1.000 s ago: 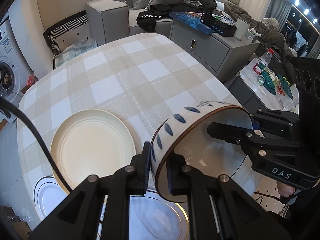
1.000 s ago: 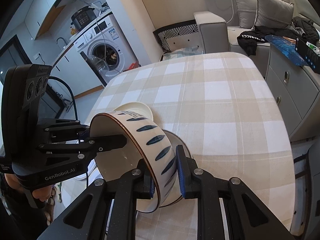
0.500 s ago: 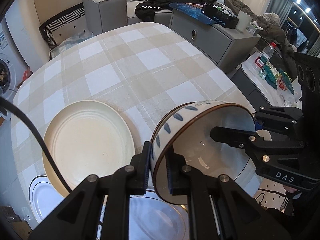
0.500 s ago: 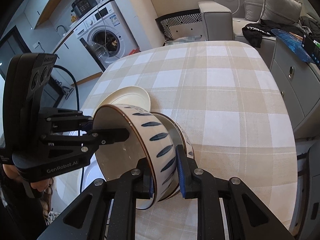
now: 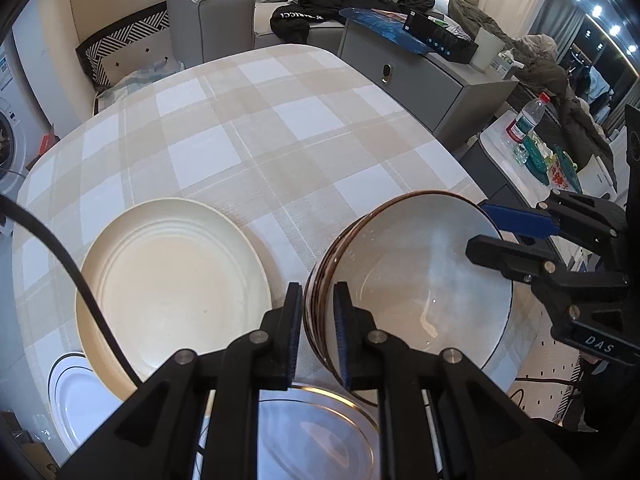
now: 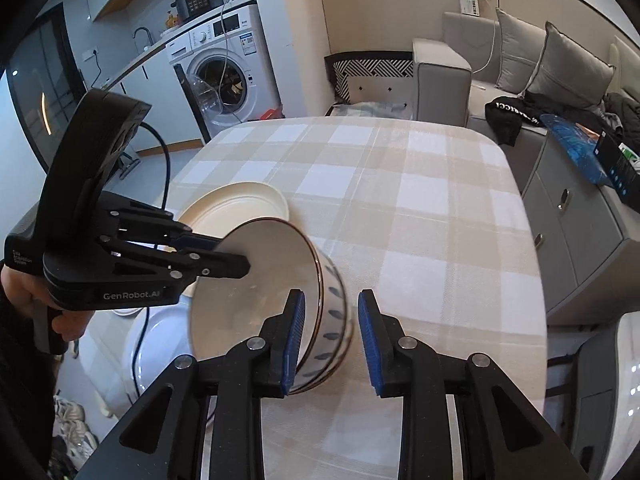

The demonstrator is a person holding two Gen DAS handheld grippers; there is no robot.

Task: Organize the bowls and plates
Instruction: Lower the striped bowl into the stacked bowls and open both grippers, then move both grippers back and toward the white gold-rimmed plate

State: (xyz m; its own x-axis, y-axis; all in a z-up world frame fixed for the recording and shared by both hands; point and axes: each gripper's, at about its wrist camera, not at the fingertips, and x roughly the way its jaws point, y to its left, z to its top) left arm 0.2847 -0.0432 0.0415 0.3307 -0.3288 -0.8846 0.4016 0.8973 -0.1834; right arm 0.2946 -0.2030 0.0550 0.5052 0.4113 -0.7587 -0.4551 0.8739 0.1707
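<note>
From my left wrist view, my left tool pinches the rim of the bowl, tilted above the checked surface, with a cream plate just beside it. From my right wrist view, my right tool has just been opening; its pads straddle the bowl's wall without pressing, with a washing machine behind.
</note>
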